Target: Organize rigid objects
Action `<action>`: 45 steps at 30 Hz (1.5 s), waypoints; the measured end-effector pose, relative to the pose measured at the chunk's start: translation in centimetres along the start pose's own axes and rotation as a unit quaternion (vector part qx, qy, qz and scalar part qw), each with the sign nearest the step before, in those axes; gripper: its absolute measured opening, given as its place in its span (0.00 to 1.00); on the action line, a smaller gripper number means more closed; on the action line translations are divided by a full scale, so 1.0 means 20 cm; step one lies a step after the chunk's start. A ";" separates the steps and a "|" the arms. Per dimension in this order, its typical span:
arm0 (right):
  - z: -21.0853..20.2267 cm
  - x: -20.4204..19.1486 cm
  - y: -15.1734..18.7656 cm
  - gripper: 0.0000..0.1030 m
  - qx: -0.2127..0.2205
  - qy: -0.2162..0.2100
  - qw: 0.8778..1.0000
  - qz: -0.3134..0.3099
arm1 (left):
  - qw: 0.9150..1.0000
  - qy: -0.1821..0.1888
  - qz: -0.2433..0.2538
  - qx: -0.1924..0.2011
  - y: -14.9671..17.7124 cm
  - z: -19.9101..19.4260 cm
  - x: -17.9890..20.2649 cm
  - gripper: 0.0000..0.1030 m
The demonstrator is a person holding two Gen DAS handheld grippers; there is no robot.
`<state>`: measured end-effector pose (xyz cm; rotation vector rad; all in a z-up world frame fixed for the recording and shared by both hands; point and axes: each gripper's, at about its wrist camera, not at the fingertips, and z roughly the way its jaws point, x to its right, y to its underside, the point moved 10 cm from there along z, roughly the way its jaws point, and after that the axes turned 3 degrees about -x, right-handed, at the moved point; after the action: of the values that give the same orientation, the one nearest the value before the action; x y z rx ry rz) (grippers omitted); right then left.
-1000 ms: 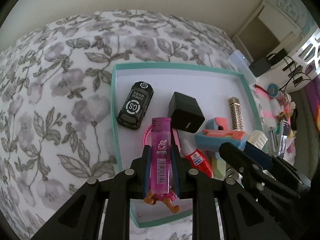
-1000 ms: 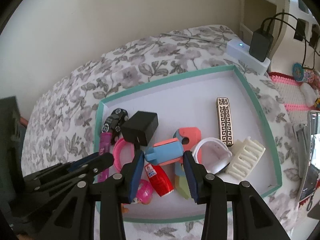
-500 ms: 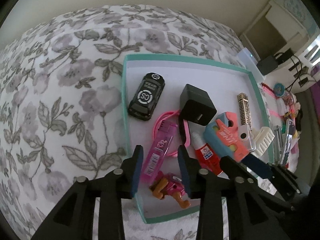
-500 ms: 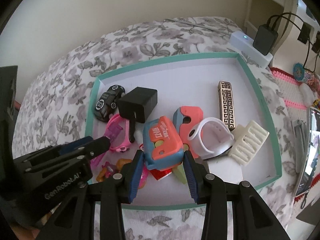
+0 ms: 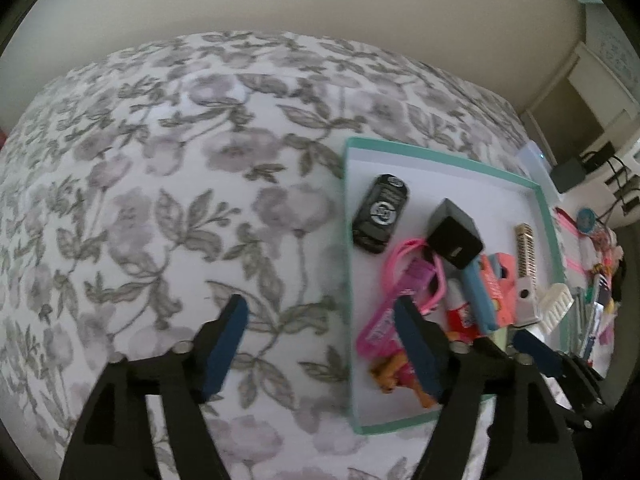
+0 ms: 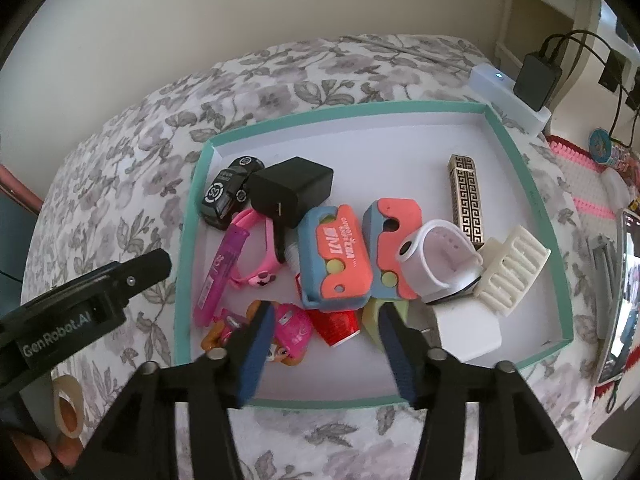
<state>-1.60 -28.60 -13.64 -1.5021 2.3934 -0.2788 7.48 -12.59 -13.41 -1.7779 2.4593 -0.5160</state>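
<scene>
Grey-flowered cloth covers the bed (image 5: 168, 208) under my rig. On it sits the teal-rimmed tray (image 6: 532, 216), crowded with small things. My left tongs (image 5: 320, 338) have just been opening and stand wide apart, empty, straddling the tray's near-left rim. My right tongs (image 6: 326, 340) have just been opening too, nothing between them. The pink lighter (image 6: 220, 276) lies flat by the left wall, its long axis running diagonally, its top towards the toy car (image 6: 226, 196).
</scene>
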 end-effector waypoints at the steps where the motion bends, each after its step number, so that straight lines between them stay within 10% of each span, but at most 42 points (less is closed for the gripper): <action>1: 0.00 0.00 0.00 0.60 0.001 0.001 1.000 -0.002 | 1.000 -0.002 -0.002 0.002 0.00 0.00 -0.02 0.77; 15: -0.05 -0.07 0.01 0.99 0.030 0.012 0.999 -0.022 | 0.997 -0.050 -0.026 0.049 0.03 -0.12 -0.25 0.92; 45: -0.27 -0.10 0.08 1.00 0.089 0.030 0.995 -0.018 | 0.989 -0.112 -0.005 0.093 0.16 -0.35 -0.36 0.92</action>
<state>-4.07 -26.09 -8.91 -1.4768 2.3179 -0.5373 5.19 -3.44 -8.72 -1.6763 2.1767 -0.4982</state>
